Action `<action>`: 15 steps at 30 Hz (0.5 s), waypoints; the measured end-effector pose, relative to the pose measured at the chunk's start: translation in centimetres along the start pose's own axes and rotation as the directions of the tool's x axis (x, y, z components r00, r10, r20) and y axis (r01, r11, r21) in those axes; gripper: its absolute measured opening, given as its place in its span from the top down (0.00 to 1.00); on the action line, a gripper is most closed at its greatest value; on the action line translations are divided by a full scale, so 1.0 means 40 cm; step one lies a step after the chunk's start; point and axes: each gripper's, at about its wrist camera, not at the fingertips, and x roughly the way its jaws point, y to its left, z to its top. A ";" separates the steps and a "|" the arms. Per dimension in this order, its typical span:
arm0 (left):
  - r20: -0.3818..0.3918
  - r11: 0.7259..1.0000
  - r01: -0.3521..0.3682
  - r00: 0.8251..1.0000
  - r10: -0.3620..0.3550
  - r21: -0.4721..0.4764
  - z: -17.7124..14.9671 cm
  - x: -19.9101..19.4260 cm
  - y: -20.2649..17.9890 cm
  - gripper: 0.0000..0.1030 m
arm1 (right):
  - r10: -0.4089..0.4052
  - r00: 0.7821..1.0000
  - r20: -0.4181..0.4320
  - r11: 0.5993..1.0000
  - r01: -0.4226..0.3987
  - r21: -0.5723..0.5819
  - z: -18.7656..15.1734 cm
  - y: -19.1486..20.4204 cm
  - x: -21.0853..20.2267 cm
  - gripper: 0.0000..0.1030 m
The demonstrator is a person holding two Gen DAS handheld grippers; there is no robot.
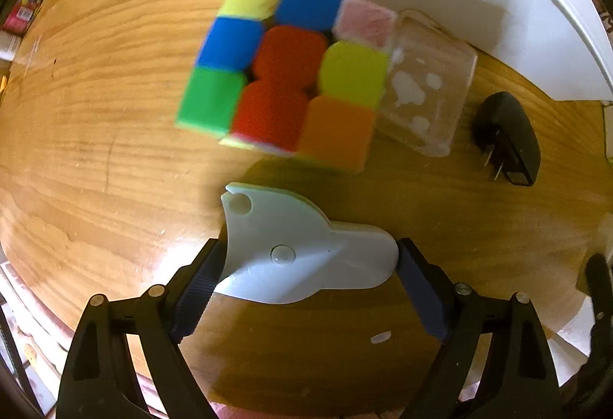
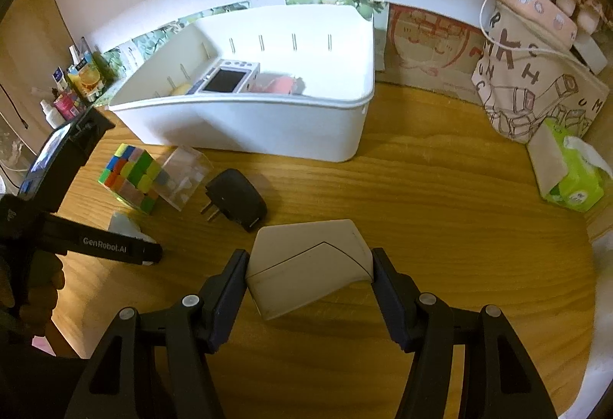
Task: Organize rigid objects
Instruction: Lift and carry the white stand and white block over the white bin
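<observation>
Looking at the desk from left to right, the job seemed maybe a third done. The left gripper [image 1: 308,258] pointed straight down over a pale blue-white plastic piece [image 1: 299,246]. The piece sat between the pads, right pad touching its end and left pad hard against its edge, but I couldn't tell if they were actually squeezing it yet.

At 12 o'clock from that piece sat the cube [image 1: 287,66], with a clear box [image 1: 425,85] touching its 3 o'clock side, and a black plug [image 1: 509,139] just beyond that, prongs toward the camera. All three were loose on the wood, right by the front wall of the bin [image 2: 245,128].

Inside the bin there were already a few things: a small toy oven [image 2: 226,78], something yellow at its 9 o'clock and something pink at its 3 o'clock. Too small to name those.

The right gripper [image 2: 310,265] was clamped on a white case [image 2: 310,262], held off the table at 6 o'clock from the bin. So two in hand-ish, three waiting.
</observation>
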 end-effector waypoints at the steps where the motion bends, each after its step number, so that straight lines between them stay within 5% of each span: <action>1: 0.000 1.000 0.001 1.000 -0.001 -0.003 -0.003 0.001 0.005 0.13 | 0.000 1.000 0.005 1.000 0.000 -0.002 0.002 0.002 -0.004 0.38; 15: 0.062 0.996 0.009 0.998 -0.003 -0.090 -0.042 -0.092 0.148 0.14 | 0.043 0.993 0.107 0.996 -0.034 -0.087 0.088 0.073 -0.066 0.38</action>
